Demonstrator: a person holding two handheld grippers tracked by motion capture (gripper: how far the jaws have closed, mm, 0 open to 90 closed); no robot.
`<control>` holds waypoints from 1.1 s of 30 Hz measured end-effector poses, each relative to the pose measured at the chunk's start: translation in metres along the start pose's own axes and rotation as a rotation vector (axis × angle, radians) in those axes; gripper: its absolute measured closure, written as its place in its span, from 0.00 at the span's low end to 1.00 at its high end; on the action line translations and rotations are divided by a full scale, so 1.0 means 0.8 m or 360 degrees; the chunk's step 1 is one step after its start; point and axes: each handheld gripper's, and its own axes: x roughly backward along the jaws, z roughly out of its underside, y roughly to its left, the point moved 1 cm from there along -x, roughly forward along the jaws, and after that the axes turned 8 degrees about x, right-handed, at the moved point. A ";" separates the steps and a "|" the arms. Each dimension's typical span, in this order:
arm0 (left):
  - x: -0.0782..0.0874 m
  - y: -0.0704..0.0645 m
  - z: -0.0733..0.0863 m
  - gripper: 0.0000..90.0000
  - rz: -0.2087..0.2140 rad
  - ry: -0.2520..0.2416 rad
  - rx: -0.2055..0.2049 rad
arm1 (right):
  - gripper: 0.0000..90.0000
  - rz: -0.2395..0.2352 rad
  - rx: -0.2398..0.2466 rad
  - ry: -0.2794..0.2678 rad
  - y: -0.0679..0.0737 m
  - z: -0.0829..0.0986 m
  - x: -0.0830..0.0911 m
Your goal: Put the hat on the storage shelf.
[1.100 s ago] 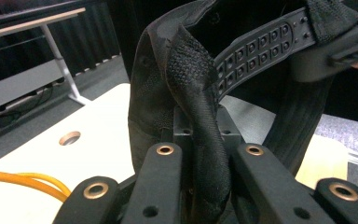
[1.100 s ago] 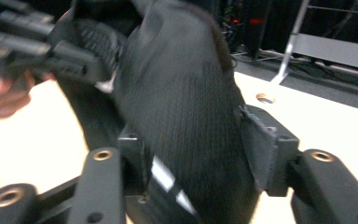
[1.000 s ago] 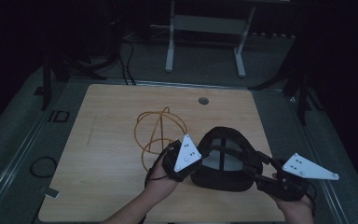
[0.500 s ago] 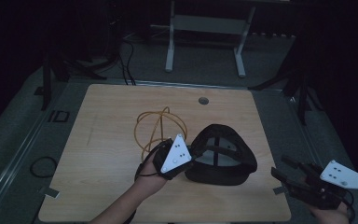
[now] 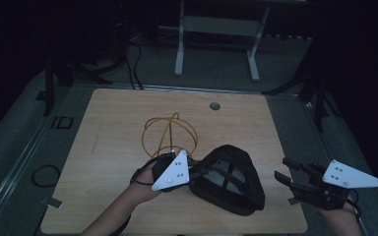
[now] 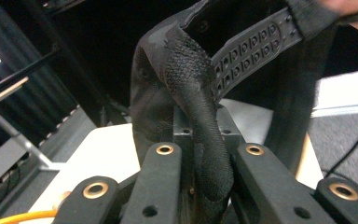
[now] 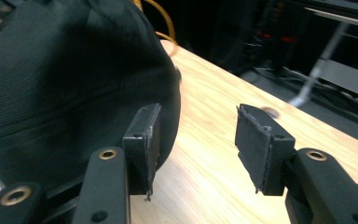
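1. At the near edge of the table (image 5: 108, 137), the left gripper (image 5: 189, 164) is seen in the high view at the near-left side of a black cap (image 5: 229, 179). The right gripper (image 5: 288, 174) is held at the near-right corner, apart from the cap.
2. In the left gripper view, the jaws are clamped on a fold of the cap's rim fabric (image 6: 200, 116), which rises between them. A perforated adjustment strap (image 6: 256, 39) is seen above; this detail is too dark to resolve in the high view.
3. In the right gripper view, the jaws stand spread with bare wood between the pads (image 7: 256, 144). Nothing is held. The cap's crown (image 7: 65, 93) lies just beside one jaw; contact cannot be judged there, but a gap is shown in the high view.
4. The cap is located on the near half of the table, right of centre, opening turned upward.
5. Beyond the cap, a coil of orange cable (image 5: 170, 132) is laid on the wood near the table's middle.
6. Farther off, a round hole (image 5: 215, 105) is noted near the far edge, and a metal stand (image 5: 216, 44) on the floor behind.
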 end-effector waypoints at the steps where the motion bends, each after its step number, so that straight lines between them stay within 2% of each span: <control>1: 0.001 0.000 0.002 0.94 0.0027 -0.0002 -0.0012 | 0.56 -0.0081 0.0034 -0.0010 -0.001 -0.004 -0.003; 2: 0.002 0.000 0.003 0.94 0.0045 -0.0013 -0.0029 | 0.56 -0.0121 0.0049 -0.0016 -0.001 -0.006 -0.005; 3: 0.002 0.000 0.003 0.94 0.0045 -0.0013 -0.0029 | 0.56 -0.0121 0.0049 -0.0016 -0.001 -0.006 -0.005; 4: 0.002 0.000 0.004 0.94 0.0059 -0.0024 -0.0023 | 0.56 -0.0178 0.0092 -0.0028 0.001 -0.011 -0.009; 5: 0.003 0.000 0.005 0.94 0.0083 -0.0033 -0.0034 | 0.56 -0.0178 0.0092 -0.0028 0.001 -0.011 -0.009; 6: 0.004 -0.001 0.005 0.94 0.0102 -0.0053 -0.0049 | 0.55 -0.0243 0.0131 -0.0050 0.004 -0.015 -0.013; 8: 0.004 -0.001 0.005 0.94 0.0115 -0.0060 -0.0052 | 0.55 -0.0243 0.0131 -0.0050 0.004 -0.015 -0.013; 9: 0.007 -0.003 0.005 0.94 0.0196 -0.0092 -0.0075 | 0.54 -0.0347 0.0186 -0.0037 0.010 -0.018 -0.018; 11: 0.008 -0.006 0.004 0.94 0.0269 -0.0113 -0.0091 | 0.53 -0.0398 0.0232 -0.0036 0.016 -0.020 -0.023; 12: 0.008 -0.006 0.004 0.94 0.0269 -0.0113 -0.0091 | 0.53 -0.0398 0.0232 -0.0036 0.016 -0.020 -0.023; 14: 0.009 -0.010 0.002 0.94 0.0357 -0.0159 -0.0126 | 0.52 -0.0454 0.0309 -0.0040 0.024 -0.022 -0.029; 15: 0.009 -0.012 0.001 0.94 0.0373 -0.0169 -0.0143 | 0.51 -0.0480 0.0320 -0.0045 0.027 -0.023 -0.031; 17: 0.009 -0.014 0.000 0.94 0.0423 -0.0189 -0.0135 | 0.49 -0.0543 0.0349 -0.0055 0.032 -0.025 -0.034; 19: 0.009 -0.016 -0.001 0.94 0.0452 -0.0199 -0.0139 | 0.48 -0.0597 0.0375 -0.0072 0.036 -0.027 -0.038; 20: 0.009 -0.016 -0.001 0.94 0.0452 -0.0199 -0.0139 | 0.48 -0.0597 0.0375 -0.0072 0.036 -0.027 -0.038; 21: 0.009 -0.017 -0.002 0.94 0.0461 -0.0211 -0.0145 | 0.47 -0.0649 0.0384 -0.0088 0.040 -0.030 -0.040; 24: 0.006 -0.018 -0.003 0.94 0.0459 -0.0214 -0.0135 | 0.48 -0.0718 0.0391 -0.0126 0.045 -0.033 -0.044; 25: 0.004 -0.017 -0.002 0.94 0.0461 -0.0209 -0.0110 | 0.49 -0.0731 0.0397 -0.0135 0.047 -0.034 -0.045; 26: 0.004 -0.017 -0.002 0.94 0.0461 -0.0209 -0.0110 | 0.51 -0.0753 0.0407 -0.0147 0.049 -0.035 -0.046; 29: 0.003 -0.014 0.000 0.94 0.0420 -0.0186 -0.0075 | 0.69 -0.0776 0.0420 -0.0137 0.053 -0.036 -0.050; 30: 0.003 -0.014 0.000 0.94 0.0420 -0.0186 -0.0075 | 0.69 -0.0776 0.0420 -0.0137 0.053 -0.036 -0.050; 32: 0.002 -0.011 0.002 0.94 0.0382 -0.0184 -0.0033 | 0.85 -0.0779 0.0391 -0.0115 0.053 -0.037 -0.052; 33: 0.001 -0.007 0.003 0.94 0.0361 -0.0157 0.0001 | 0.96 -0.0777 0.0381 -0.0102 0.054 -0.036 -0.053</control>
